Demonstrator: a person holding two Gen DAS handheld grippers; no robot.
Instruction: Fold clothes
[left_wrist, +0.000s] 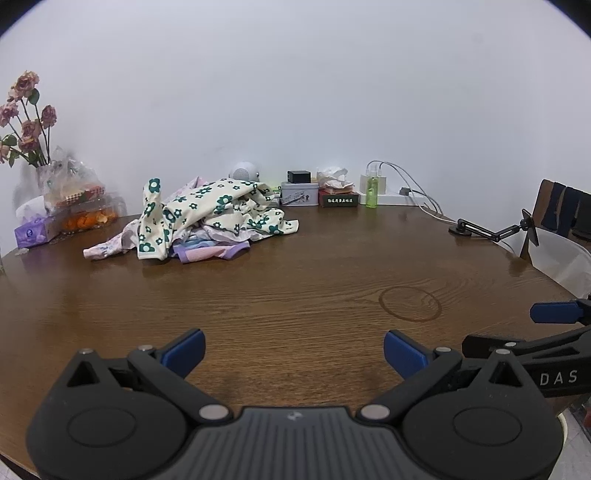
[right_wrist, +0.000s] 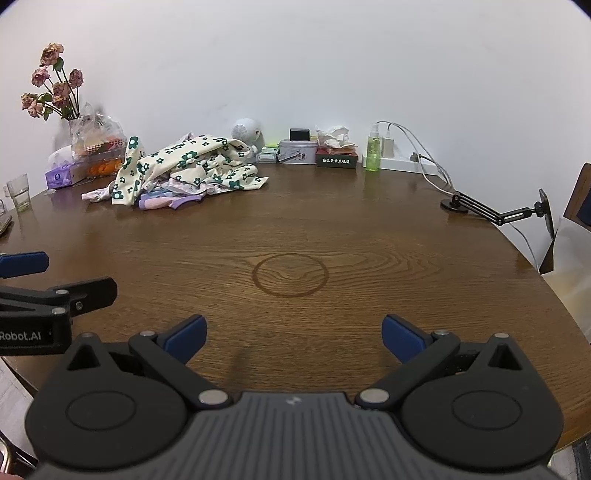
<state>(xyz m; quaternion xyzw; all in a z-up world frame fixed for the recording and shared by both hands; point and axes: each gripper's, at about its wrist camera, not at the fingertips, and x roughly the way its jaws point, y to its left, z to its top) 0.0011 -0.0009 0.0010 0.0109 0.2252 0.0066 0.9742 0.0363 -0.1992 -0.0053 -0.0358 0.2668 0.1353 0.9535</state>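
Both tools spread wide and holding nothing: left tool (left_wrist: 293, 352) low over the near edge of the brown wooden surface (left_wrist: 295, 280), right tool (right_wrist: 293, 338) just beside it, over the same bare wood.

Pile of clothes (left_wrist: 207, 218) far across the surface, toward the left, near the back wall. Well apart from both tools. On top, a cream cloth with green flowers (right_wrist: 192, 158), bunched and hanging down the side. Under it, a purple and pink piece (left_wrist: 207, 253) poking out in front, and a pale pink bit (left_wrist: 105, 251) trailing off to the left.

Probably soft, floppy and light. No stiff parts to be seen. Likely to sag and slide when lifted, and maybe to drag the pieces below along.

Best to take the flowery one first, since on top. Good spot to pinch: the loose edge hanging at the front left. Then a second pinch with the other tool farther along the same edge, to shake it flat.

Nothing folded yet.
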